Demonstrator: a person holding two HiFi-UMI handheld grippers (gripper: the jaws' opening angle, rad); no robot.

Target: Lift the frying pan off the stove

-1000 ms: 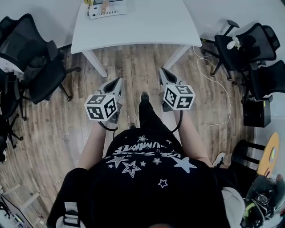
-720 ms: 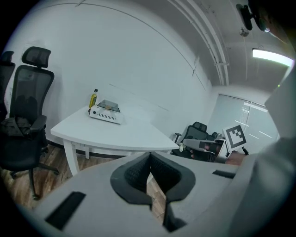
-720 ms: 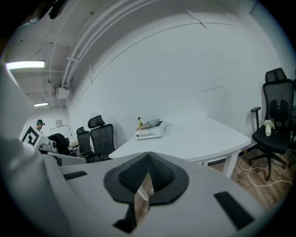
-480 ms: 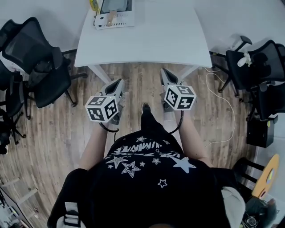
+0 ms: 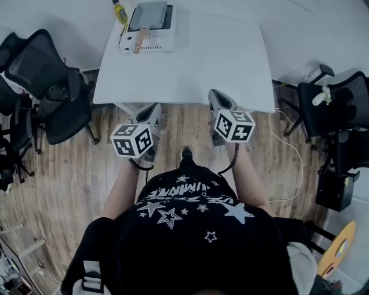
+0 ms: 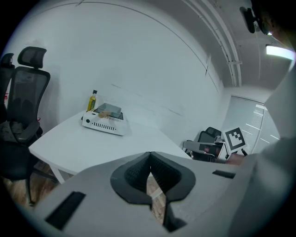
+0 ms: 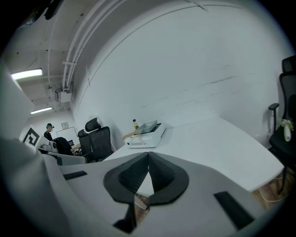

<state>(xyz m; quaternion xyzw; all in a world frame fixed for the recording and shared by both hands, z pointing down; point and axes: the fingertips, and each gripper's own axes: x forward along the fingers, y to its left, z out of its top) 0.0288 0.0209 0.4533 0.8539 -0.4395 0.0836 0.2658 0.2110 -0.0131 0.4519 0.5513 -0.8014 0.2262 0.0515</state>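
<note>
Pan (image 5: 149,14) unlifted, apparently on stove (image 5: 154,41), eleven o'clock on bench (image 5: 219,57); we hold left tool (image 5: 154,110) and right tool (image 5: 214,95) closed, empty, well short.

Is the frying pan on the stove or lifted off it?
On the stove: the frying pan rests on top of it, at the far left corner of the table.

Table (image 5: 219,63) at 12 o'clock, before person. Stove (image 5: 155,41) on table's far corner, 11 o'clock. Frying pan (image 5: 151,15) on stove. Bottle (image 5: 119,11) just beside stove, at its 10 o'clock. Office chairs (image 5: 49,86) at table's 9 o'clock; other chairs (image 5: 334,106) at its 3 o'clock.
</note>
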